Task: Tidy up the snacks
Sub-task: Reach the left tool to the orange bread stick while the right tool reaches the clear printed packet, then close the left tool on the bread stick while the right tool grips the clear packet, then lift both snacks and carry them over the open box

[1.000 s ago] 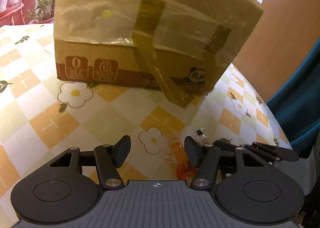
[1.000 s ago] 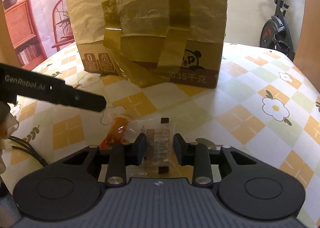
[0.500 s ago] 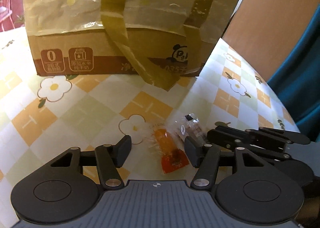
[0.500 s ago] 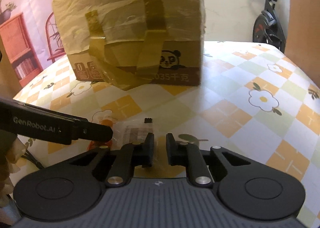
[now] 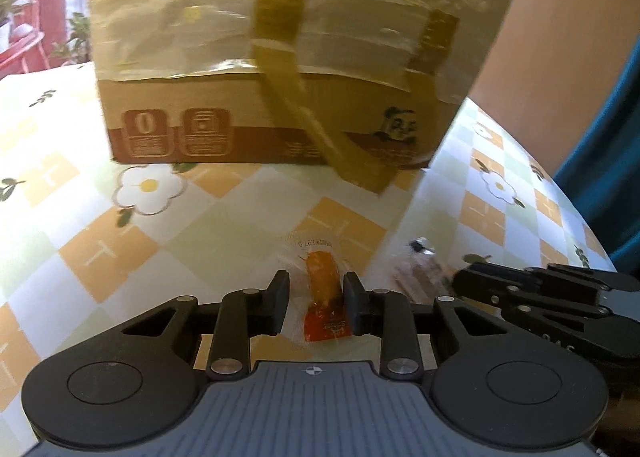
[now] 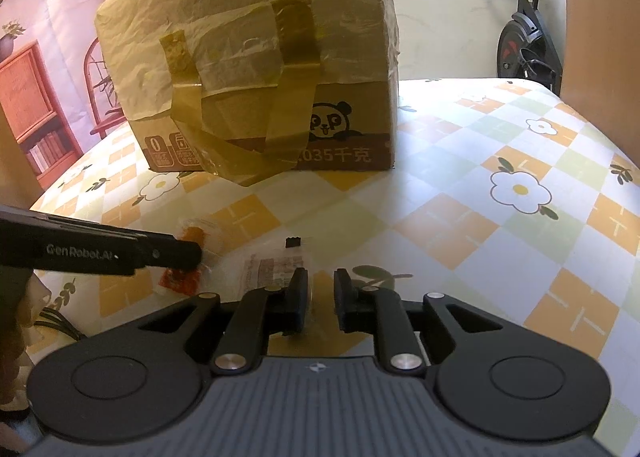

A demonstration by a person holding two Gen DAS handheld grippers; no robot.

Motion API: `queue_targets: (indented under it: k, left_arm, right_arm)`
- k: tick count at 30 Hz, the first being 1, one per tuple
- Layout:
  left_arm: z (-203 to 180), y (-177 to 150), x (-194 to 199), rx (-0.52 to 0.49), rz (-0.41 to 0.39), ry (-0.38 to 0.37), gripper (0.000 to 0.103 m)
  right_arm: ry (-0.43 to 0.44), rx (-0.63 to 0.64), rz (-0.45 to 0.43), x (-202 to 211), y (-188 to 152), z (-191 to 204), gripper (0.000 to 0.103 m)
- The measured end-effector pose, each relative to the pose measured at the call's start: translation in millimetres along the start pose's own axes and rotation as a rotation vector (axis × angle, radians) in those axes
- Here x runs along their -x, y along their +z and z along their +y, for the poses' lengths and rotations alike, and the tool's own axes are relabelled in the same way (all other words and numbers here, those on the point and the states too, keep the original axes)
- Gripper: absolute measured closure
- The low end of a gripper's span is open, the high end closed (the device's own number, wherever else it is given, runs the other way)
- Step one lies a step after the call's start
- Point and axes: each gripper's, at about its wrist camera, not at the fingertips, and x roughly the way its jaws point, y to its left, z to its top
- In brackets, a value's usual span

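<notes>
A checkered, flower-print table [image 6: 520,161] carries a taped cardboard box [image 5: 280,69]; an exercise bike [image 6: 528,45] stands behind. The left tool [image 5: 316,297], just closed, pinches the orange snack packet [image 5: 322,281]. The right tool [image 6: 320,297] clamps the clear snack packet [image 6: 272,269] beside it.

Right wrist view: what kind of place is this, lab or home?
Likely a home room, not a lab. A table with a checked flower-print cloth holds a brown cardboard box wrapped in yellowish plastic, a black exercise bike stands behind it, and a backdrop printed with a bookshelf hangs at left.
</notes>
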Motion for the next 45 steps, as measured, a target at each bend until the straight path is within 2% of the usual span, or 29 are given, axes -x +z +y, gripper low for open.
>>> queue_targets:
  k: [3, 5, 8, 13, 19, 25, 36, 41, 45]
  left_arm:
    - [7, 1, 1, 0.021, -0.006, 0.008, 0.072]
    - [10, 1, 2, 0.034, -0.008, 0.008, 0.072]
    - [13, 0, 2, 0.049, -0.008, -0.003, 0.072]
    - [17, -2, 3, 0.065, -0.016, -0.018, 0.072]
    - [22, -5, 4, 0.079, -0.022, -0.039, 0.072]
    - [25, -6, 7, 0.09, -0.026, -0.045, 0.072]
    - [29, -8, 14, 0.105, -0.037, -0.023, 0.072]
    - [27, -6, 24, 0.079, -0.079, -0.018, 0.072]
    - [20, 2, 44, 0.025, -0.158, -0.012, 0.072]
  right_arm:
    - [0.006, 0.004, 0.006, -2, 1, 3, 0.077]
    - [0.012, 0.017, 0.012, -4, 2, 8, 0.064]
    - [0.016, 0.058, 0.019, -8, 3, 18, 0.051]
    - [0.001, 0.138, 0.026, -15, 1, 31, 0.046]
    - [-0.034, 0.188, 0.021, -20, -2, 40, 0.046]
    - [-0.028, 0.209, 0.002, -21, -5, 43, 0.056]
    - [-0.015, 0.161, -0.041, -12, -7, 39, 0.062]
    - [-0.017, 0.136, -0.082, -3, -5, 36, 0.062]
    - [-0.015, 0.109, -0.129, 8, 3, 32, 0.062]
